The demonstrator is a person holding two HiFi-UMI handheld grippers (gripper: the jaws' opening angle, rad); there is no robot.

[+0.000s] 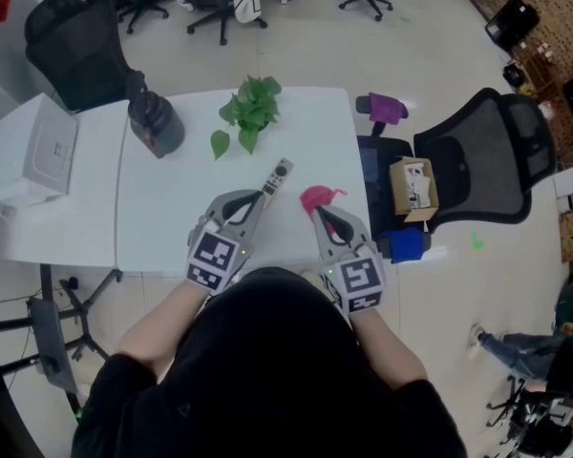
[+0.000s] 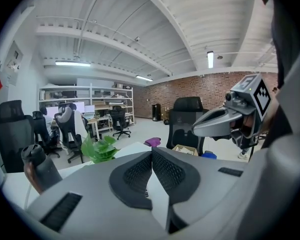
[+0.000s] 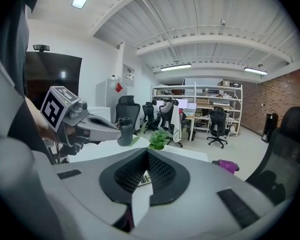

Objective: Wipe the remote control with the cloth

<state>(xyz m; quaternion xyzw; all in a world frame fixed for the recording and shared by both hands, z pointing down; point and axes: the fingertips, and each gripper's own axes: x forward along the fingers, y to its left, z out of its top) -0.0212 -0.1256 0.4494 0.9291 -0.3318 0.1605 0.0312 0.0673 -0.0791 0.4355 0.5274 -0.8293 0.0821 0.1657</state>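
Observation:
A slim grey remote control (image 1: 278,176) lies at an angle on the white table (image 1: 162,222). A pink cloth (image 1: 317,197) lies crumpled just to its right. My left gripper (image 1: 264,197) is shut with its tips at the remote's near end and nothing visible between the pads. My right gripper (image 1: 316,209) is also shut, its tips over the cloth's near edge. In the right gripper view the pads (image 3: 160,171) meet, and a bit of the remote (image 3: 144,178) shows below them. In the left gripper view the jaws (image 2: 151,153) are pressed together on nothing.
A leafy green plant (image 1: 251,111) and a dark bottle (image 1: 155,122) stand at the table's far side. A white box (image 1: 38,151) sits on the left. A black office chair (image 1: 477,165) holding a cardboard box (image 1: 413,187) stands to the right.

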